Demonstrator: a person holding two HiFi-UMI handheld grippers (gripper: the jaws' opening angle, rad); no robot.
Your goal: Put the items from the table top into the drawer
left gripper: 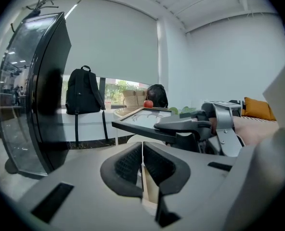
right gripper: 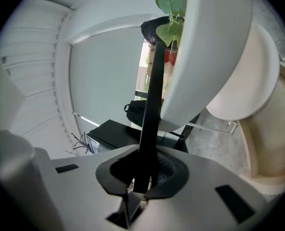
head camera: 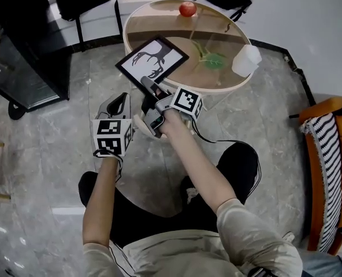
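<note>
Left hand-held gripper sat closest, jaws pinched together on nothing. Right hand-held gripper was clamped on the black picture frame by its near edge. The frame overlapped the tabletop rim; couldn't tell if they touched. Apple sat at the far side.

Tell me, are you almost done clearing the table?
Not yet. The right tongs grip the black picture frame at the table edge. The apple, green leaves and white cup sit on it. No drawer shows, so nothing looks put away.
</note>
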